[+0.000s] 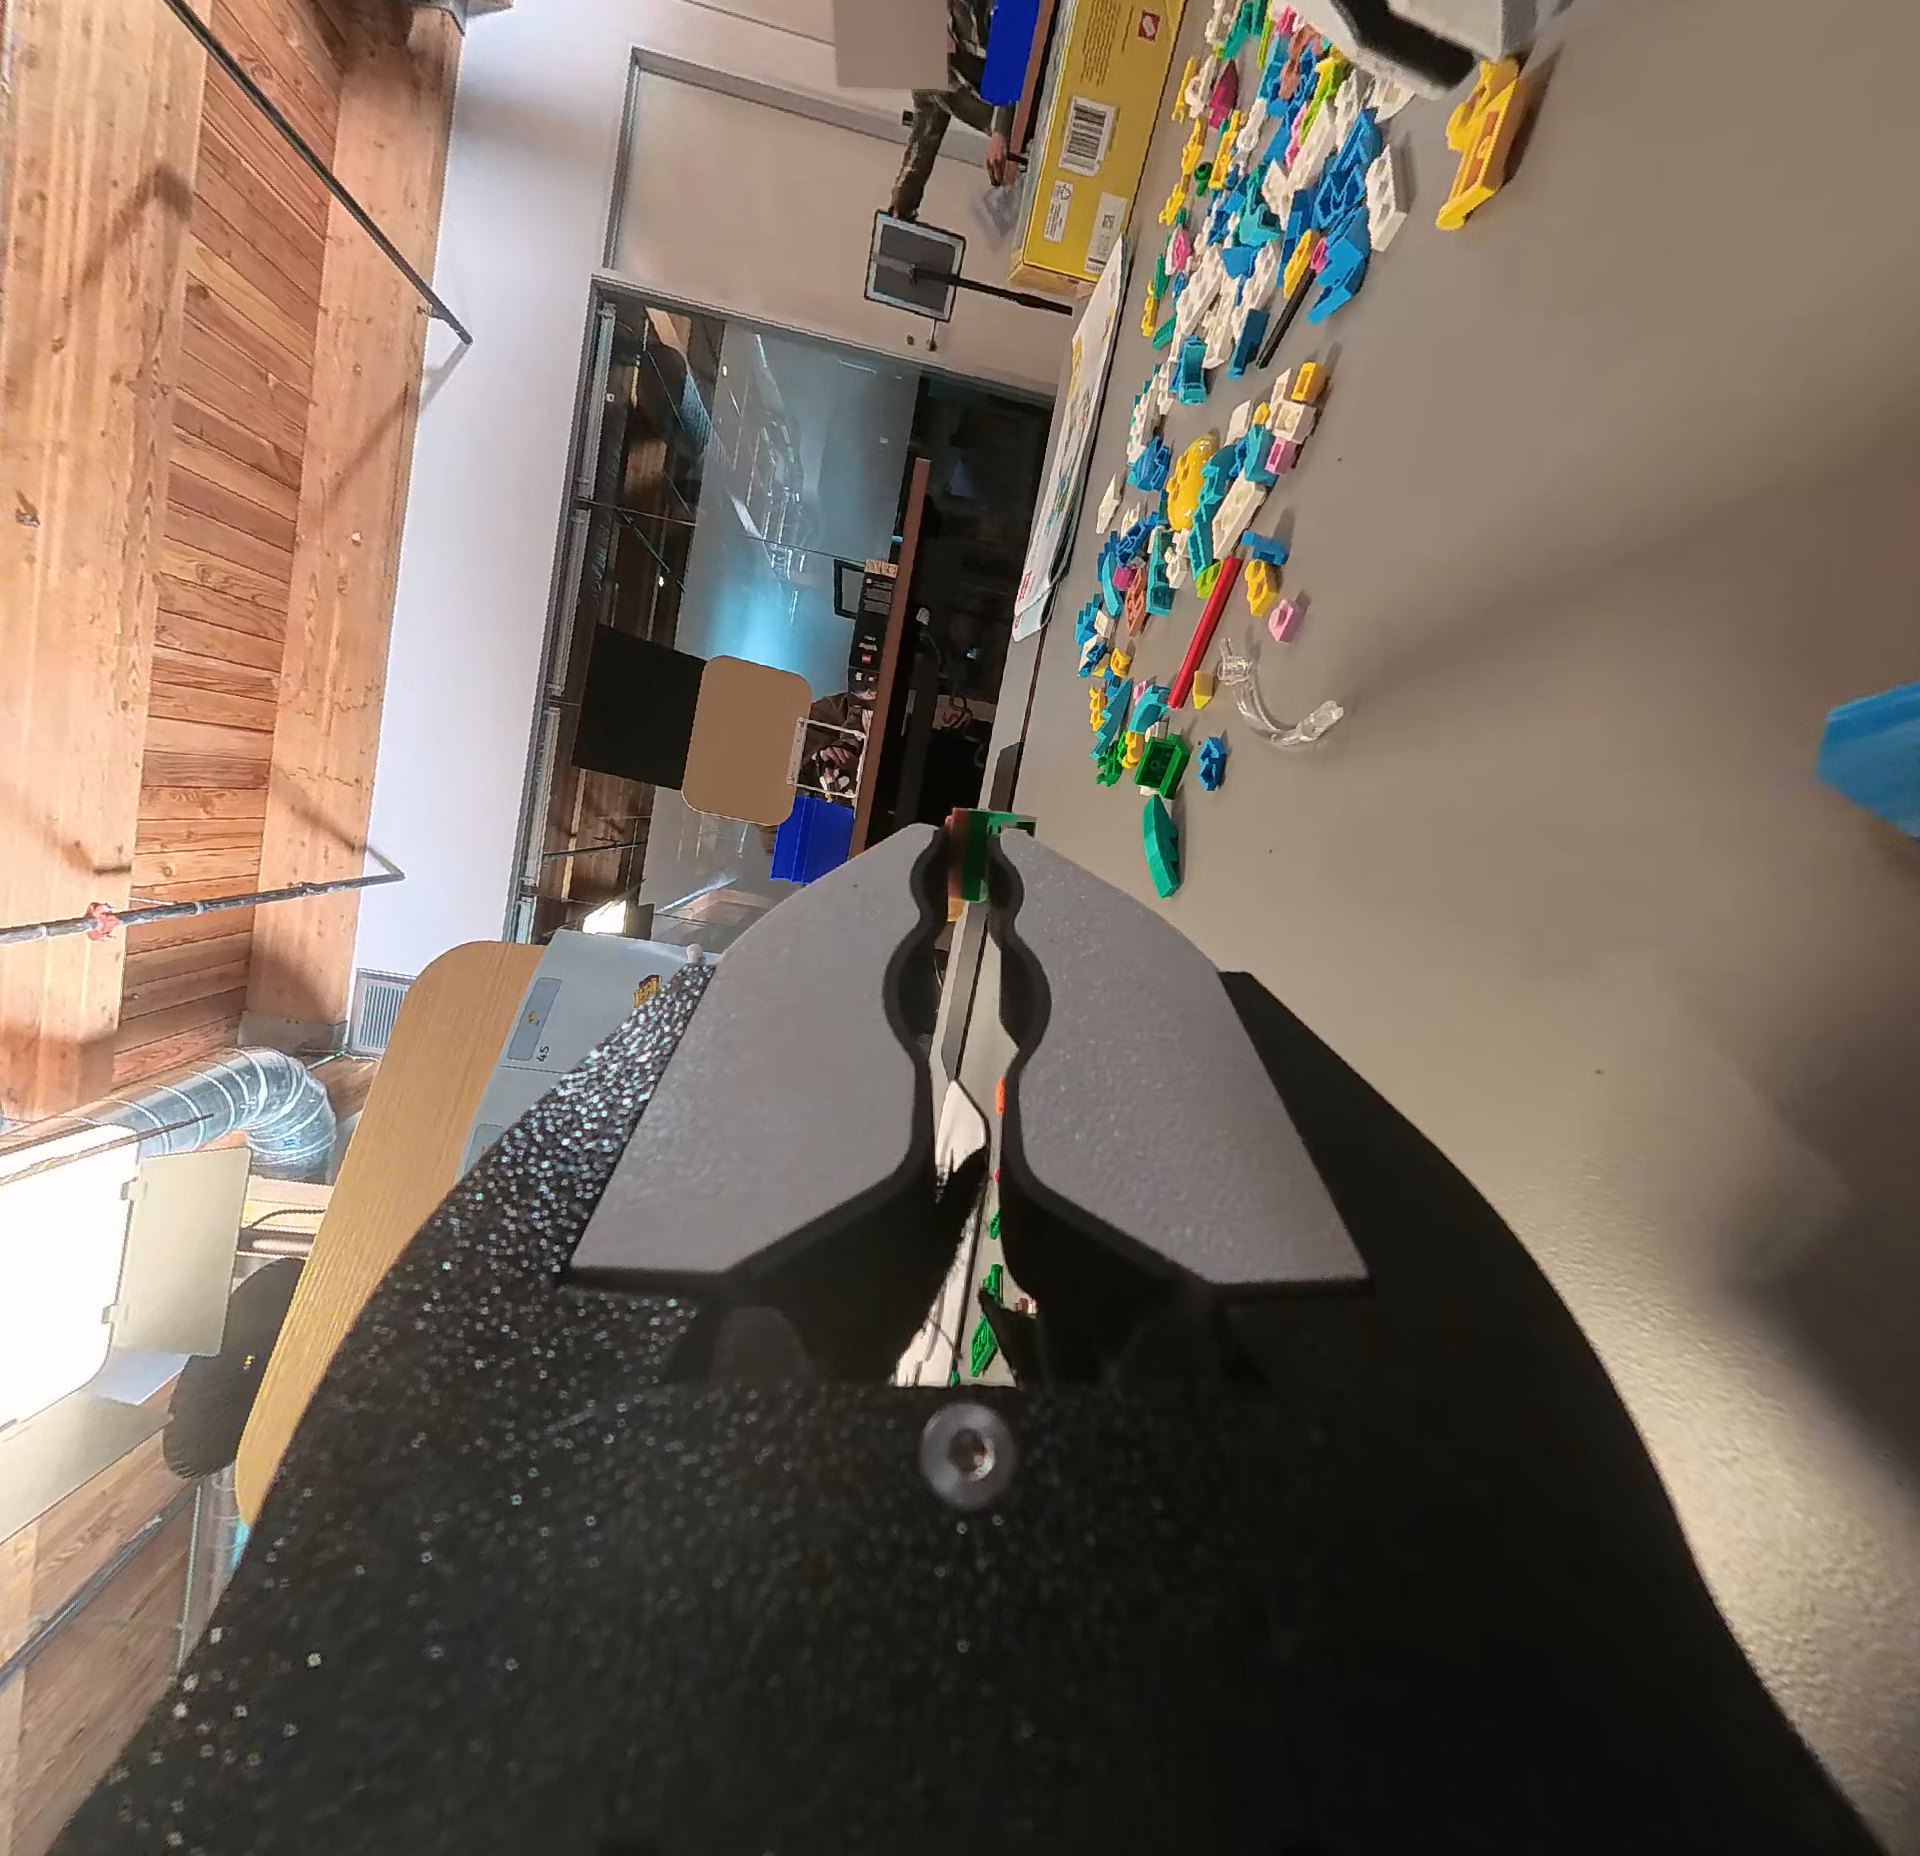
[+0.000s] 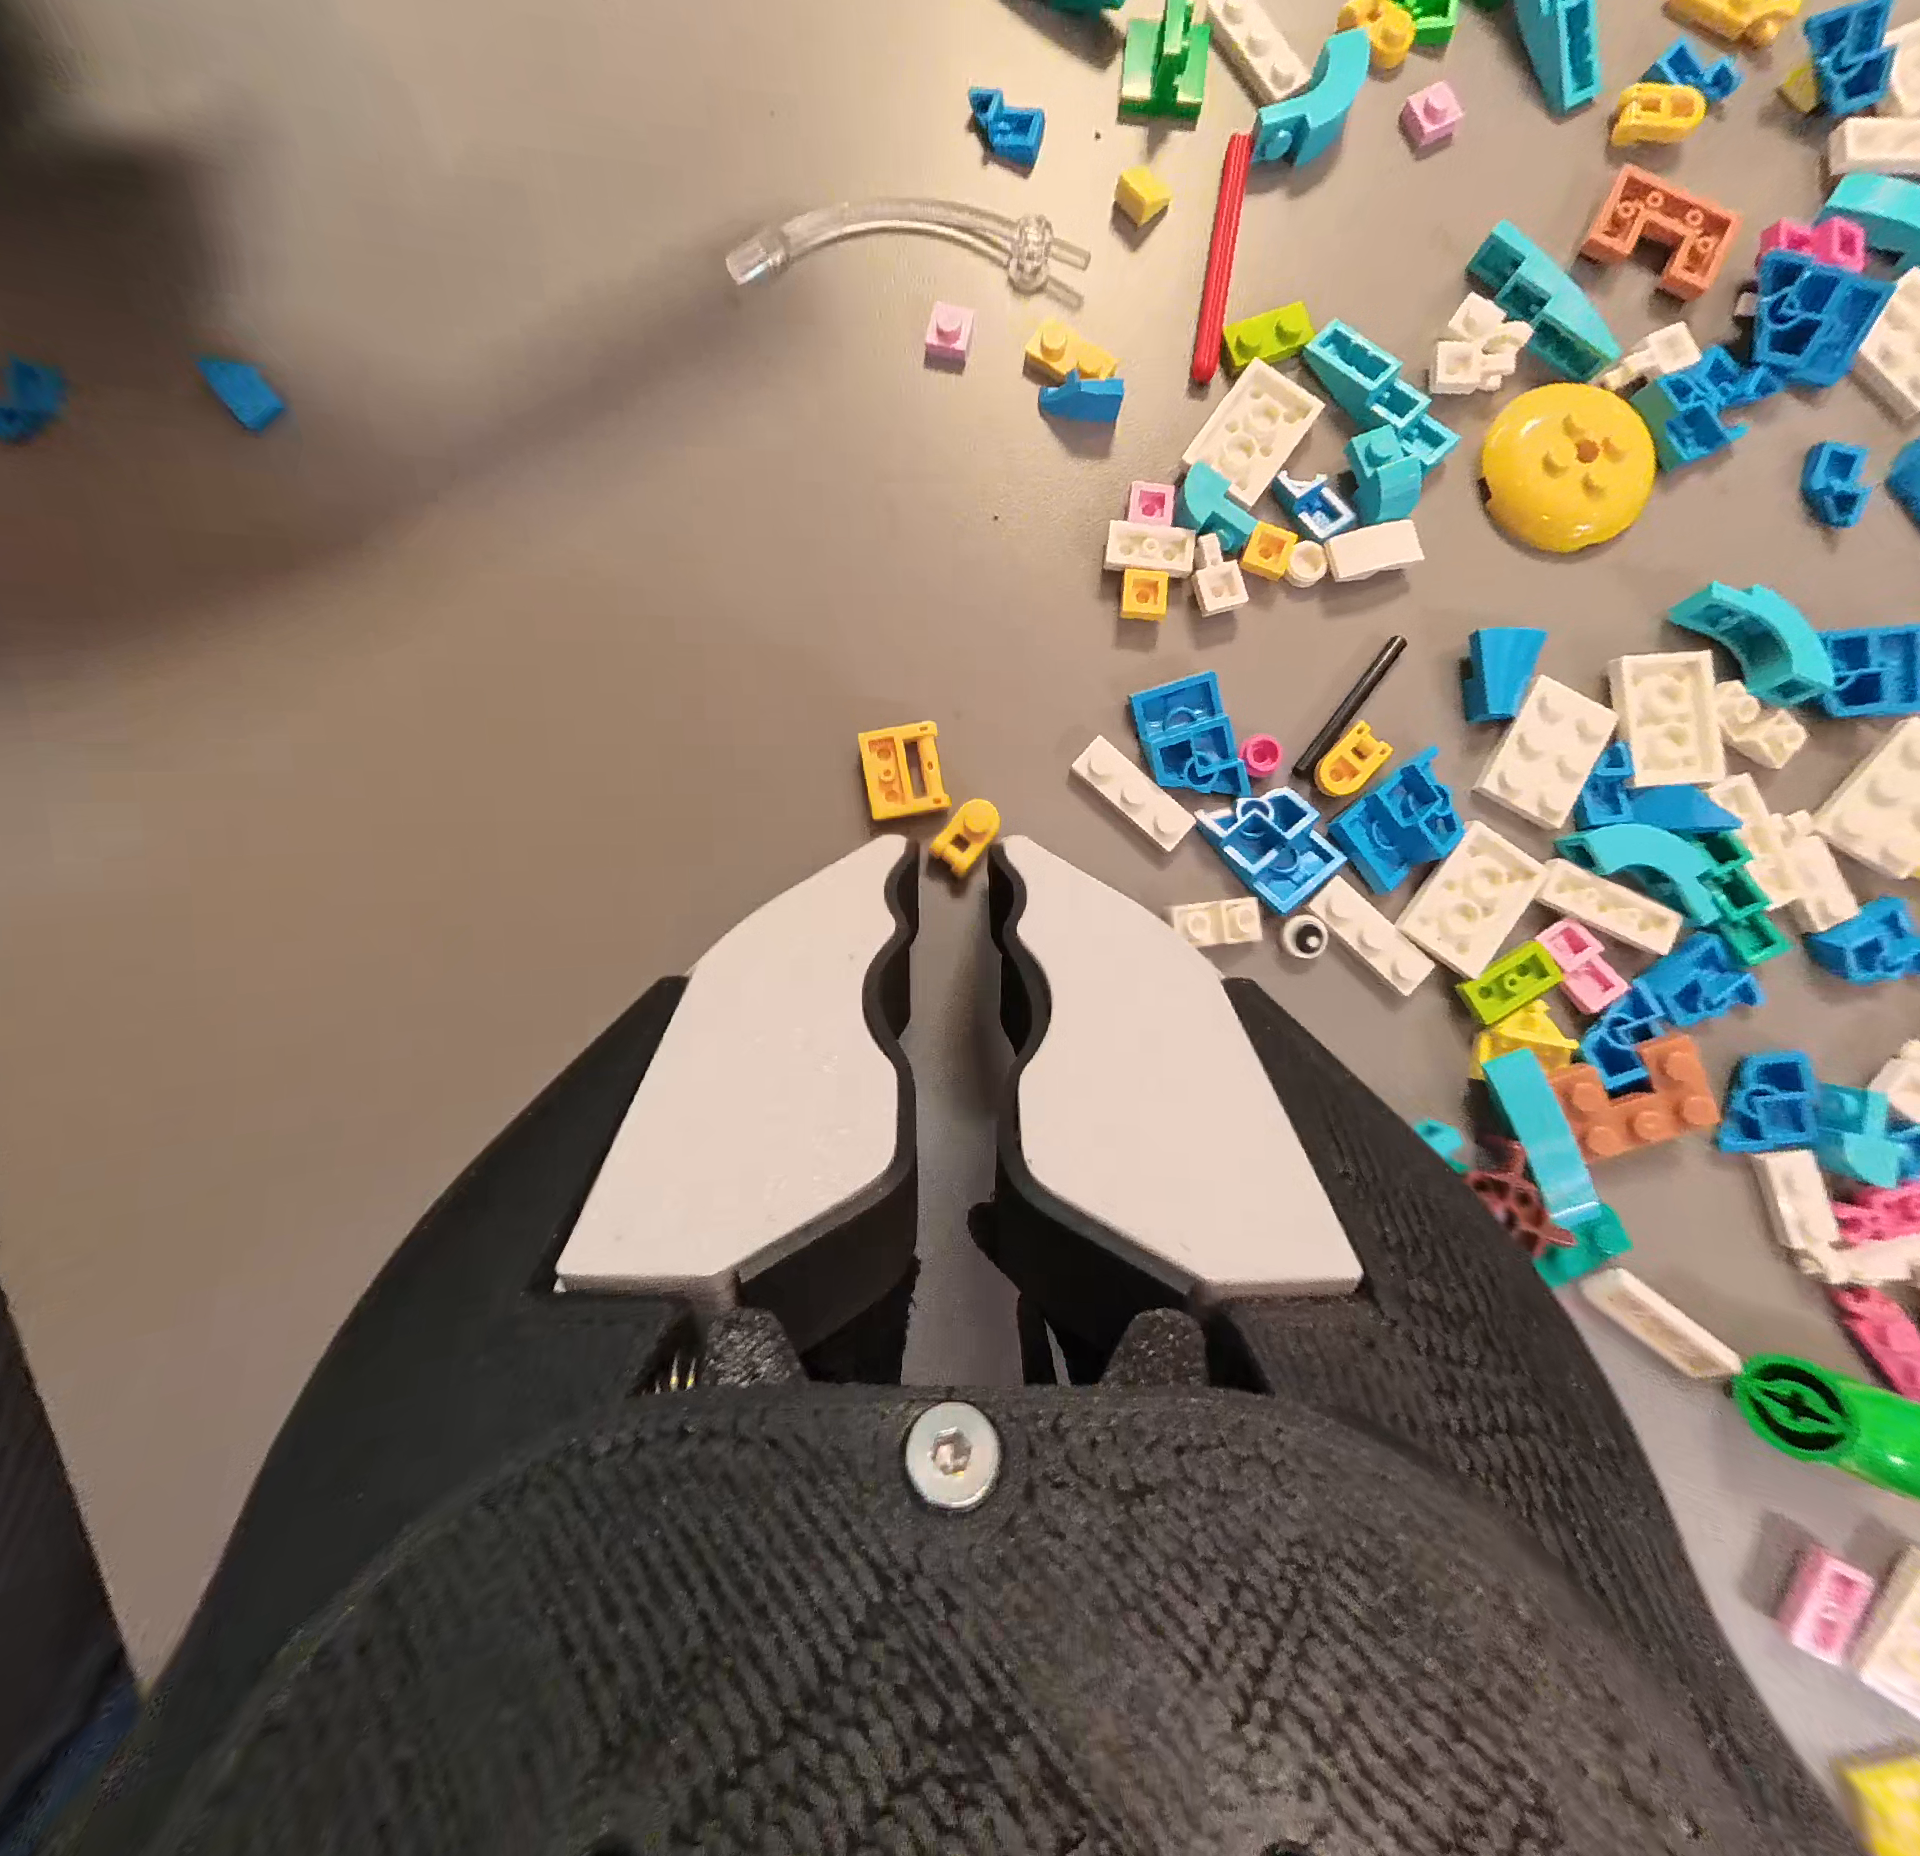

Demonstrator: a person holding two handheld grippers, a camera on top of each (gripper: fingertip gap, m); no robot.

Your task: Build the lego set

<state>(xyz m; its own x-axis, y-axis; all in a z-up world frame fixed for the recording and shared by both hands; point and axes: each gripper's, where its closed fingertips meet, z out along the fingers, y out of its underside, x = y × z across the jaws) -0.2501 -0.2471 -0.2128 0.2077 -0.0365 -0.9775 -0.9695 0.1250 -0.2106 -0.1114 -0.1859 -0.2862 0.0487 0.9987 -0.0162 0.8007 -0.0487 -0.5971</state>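
In the left wrist view, turned sideways, my left gripper is shut on a small green and brown lego piece and holds it above the grey table. Loose bricks lie beyond it. In the right wrist view, my right gripper points down at the table, its jaws closed narrowly on a small yellow piece at the tips. A yellow plate lies just beyond it. The right gripper also shows blurred in the left wrist view.
A dense pile of blue, white, teal and pink bricks fills the right side. A clear curved tube, a red rod and a yellow dome lie there. A yellow box and a booklet are at the far table edge. Tip to tip, the grippers are about 15 centimetres apart.
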